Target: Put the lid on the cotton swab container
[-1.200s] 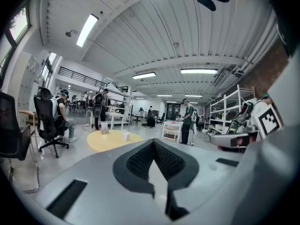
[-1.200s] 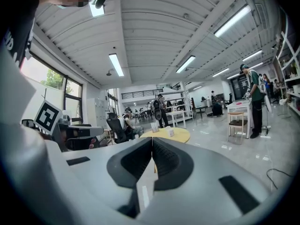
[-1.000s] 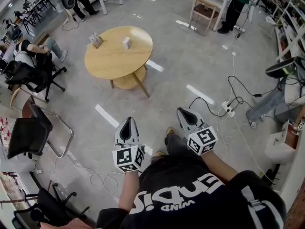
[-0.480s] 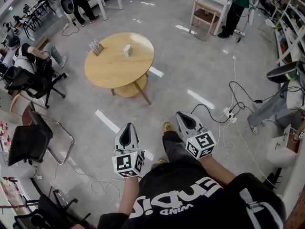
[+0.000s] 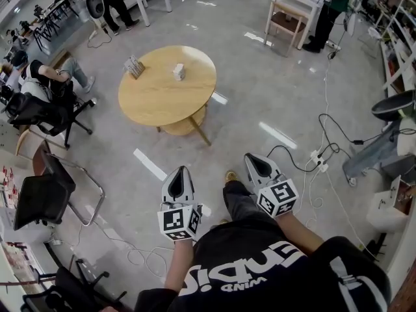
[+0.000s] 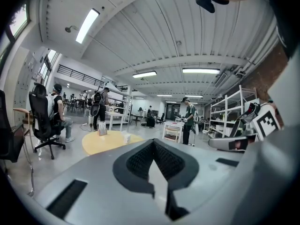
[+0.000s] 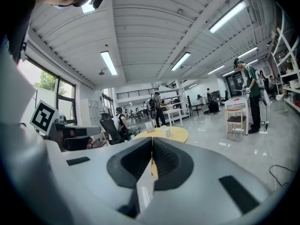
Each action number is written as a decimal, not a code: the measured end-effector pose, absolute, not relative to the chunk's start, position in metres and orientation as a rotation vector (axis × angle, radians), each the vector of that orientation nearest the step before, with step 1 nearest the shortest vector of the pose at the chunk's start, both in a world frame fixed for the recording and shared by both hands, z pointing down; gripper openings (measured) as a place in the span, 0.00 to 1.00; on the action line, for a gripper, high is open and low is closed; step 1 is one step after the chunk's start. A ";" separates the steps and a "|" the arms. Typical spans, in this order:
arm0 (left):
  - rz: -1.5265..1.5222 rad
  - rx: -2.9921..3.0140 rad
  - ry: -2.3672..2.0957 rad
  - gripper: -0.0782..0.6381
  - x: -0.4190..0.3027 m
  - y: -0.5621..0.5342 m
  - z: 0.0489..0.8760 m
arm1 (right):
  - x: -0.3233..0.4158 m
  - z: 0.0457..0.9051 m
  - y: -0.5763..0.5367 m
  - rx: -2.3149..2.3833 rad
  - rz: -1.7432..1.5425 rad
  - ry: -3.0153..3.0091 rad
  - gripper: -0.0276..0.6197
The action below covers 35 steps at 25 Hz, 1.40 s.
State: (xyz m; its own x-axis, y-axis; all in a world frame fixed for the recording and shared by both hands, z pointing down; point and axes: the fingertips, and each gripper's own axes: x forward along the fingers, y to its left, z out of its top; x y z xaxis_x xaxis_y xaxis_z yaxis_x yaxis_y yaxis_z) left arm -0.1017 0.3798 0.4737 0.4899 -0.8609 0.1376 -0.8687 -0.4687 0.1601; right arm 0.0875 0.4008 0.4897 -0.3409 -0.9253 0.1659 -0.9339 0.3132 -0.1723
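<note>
Closed on nothing: left tongs [image 5: 179, 169] and right tongs [image 5: 249, 156], side by side. Small white container [image 5: 178, 71], probably the cotton swab one, on round surface [image 5: 156, 99], well ahead and slightly leftward; left tongs nearer. Lid and long axis too small to tell.

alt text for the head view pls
Looking down on a person holding the left gripper and right gripper, both shut and empty, out over a grey floor. Farther ahead stands a round wooden table bearing a small white object and a small rack.
</note>
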 end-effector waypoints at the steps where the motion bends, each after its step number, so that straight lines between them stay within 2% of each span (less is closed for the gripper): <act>1: 0.057 2.525 -1.489 0.12 -0.101 0.374 0.473 | 0.088 0.489 0.396 1.779 0.374 -2.517 0.05; 35: 0.079 2.421 -1.628 0.12 -0.056 0.172 0.453 | 0.134 0.473 0.170 1.570 0.413 -2.633 0.05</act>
